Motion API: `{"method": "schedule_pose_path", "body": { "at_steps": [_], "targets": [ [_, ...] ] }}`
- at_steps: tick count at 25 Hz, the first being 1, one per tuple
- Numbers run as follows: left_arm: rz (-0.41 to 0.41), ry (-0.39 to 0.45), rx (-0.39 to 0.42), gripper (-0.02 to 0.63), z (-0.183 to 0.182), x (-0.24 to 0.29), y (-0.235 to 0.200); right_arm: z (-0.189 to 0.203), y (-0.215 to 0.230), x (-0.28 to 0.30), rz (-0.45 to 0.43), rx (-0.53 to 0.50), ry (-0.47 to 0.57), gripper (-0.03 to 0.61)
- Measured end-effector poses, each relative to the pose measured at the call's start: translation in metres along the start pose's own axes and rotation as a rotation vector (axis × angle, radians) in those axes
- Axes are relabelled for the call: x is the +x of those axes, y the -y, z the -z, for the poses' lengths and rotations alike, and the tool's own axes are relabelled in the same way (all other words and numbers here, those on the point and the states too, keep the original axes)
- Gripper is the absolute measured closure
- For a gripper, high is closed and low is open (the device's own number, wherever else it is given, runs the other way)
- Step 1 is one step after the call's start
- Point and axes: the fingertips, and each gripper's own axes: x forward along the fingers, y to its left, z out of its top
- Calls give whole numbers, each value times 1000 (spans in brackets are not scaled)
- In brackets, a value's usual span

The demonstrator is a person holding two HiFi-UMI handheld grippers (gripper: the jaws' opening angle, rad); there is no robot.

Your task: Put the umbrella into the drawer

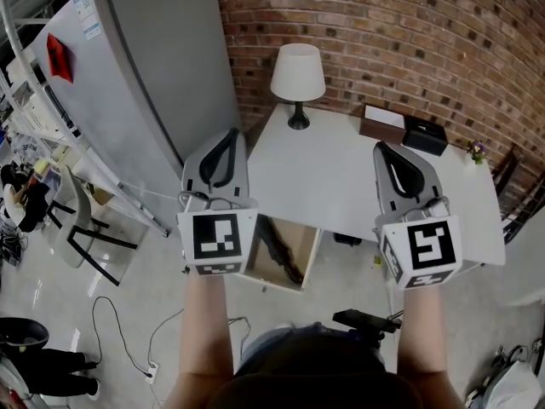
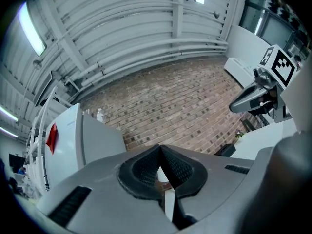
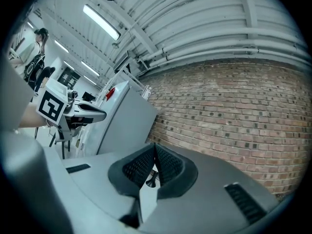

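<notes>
The drawer (image 1: 311, 261) stands pulled out under the front edge of the white table (image 1: 341, 177), and the dark umbrella (image 1: 279, 250) lies inside it, slanted along its length. Both tools are raised above that edge. The left gripper (image 1: 226, 143) is over the table's left corner, close to the tall grey cabinet (image 1: 162, 83). The right gripper (image 1: 385, 153) is over bare tabletop. The lamp (image 1: 297, 73) and 2 boxes (image 1: 404, 128) keep to the back edge by the brick wall (image 1: 383, 32), leaving the middle free.

Only the head view shows the drawer and umbrella. The gripper views look up at wall and ceiling. There the left gripper (image 2: 160, 152) and right gripper (image 3: 154, 152) each have their tips pressed together on nothing. Each also catches the other tool, and the right gripper view alone shows a person (image 3: 36, 52) far off.
</notes>
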Motion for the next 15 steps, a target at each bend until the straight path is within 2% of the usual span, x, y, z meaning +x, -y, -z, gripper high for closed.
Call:
{"method": "schedule_pose_path", "body": {
  "at_steps": [4,15],
  "targets": [
    [-11,-18,-31,612,7,-1,-6,1,2,-2,26,20,-8,578],
    [11,-17,-5,614,5,-2,-2,-1,5,-2,40,4,-2,579]
  ]
}}
